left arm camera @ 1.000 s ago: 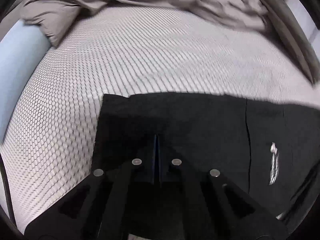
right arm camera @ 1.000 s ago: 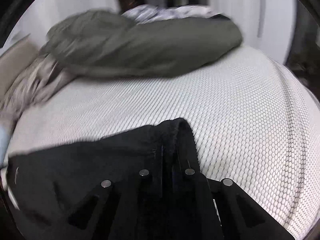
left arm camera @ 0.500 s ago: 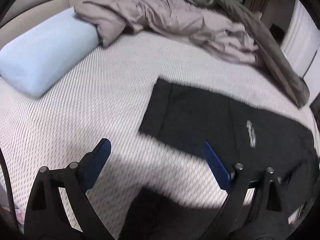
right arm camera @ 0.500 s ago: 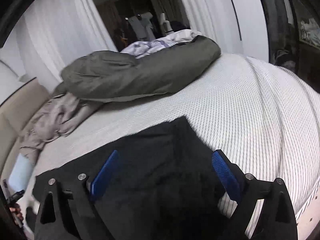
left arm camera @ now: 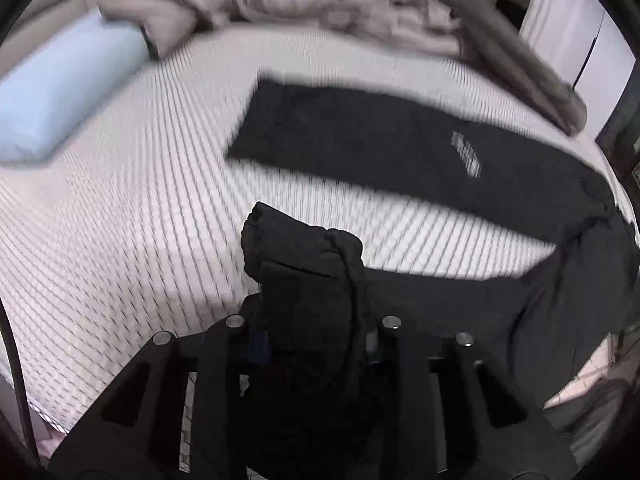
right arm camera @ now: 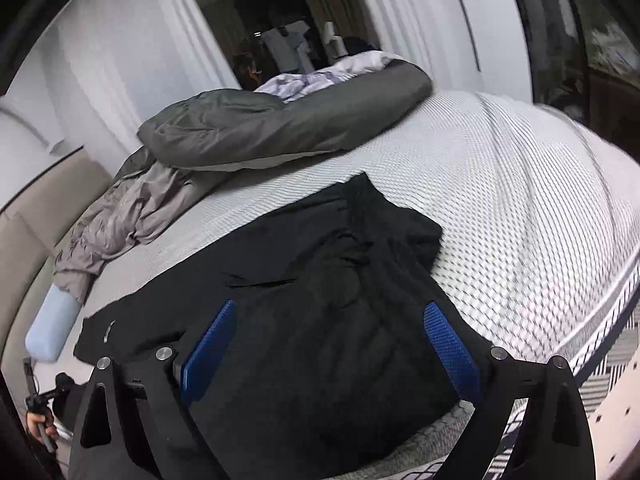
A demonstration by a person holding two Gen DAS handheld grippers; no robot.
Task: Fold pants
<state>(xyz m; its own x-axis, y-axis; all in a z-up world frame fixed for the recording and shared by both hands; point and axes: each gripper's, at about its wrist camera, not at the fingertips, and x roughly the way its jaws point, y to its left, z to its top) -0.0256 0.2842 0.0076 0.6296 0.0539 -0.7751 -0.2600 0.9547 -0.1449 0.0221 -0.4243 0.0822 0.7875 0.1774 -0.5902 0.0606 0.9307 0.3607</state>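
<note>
While the black pants [left arm camera: 384, 148] are lying spread across the white bed [left arm camera: 120, 220], the left hand-held gripper [left arm camera: 316, 344] is clamping a bunched cuff of one leg, its jaws having just been closing on the cloth. That leg is trailing back to the waist end at the right. The right hand-held gripper [right arm camera: 328, 344] is hanging with its blue pads [right arm camera: 450, 348] spread wide above the crumpled waist [right arm camera: 360, 240], gripping nothing. A blue pillow [left arm camera: 60, 92] and grey bedding [right arm camera: 280, 128] are lying beyond.
</note>
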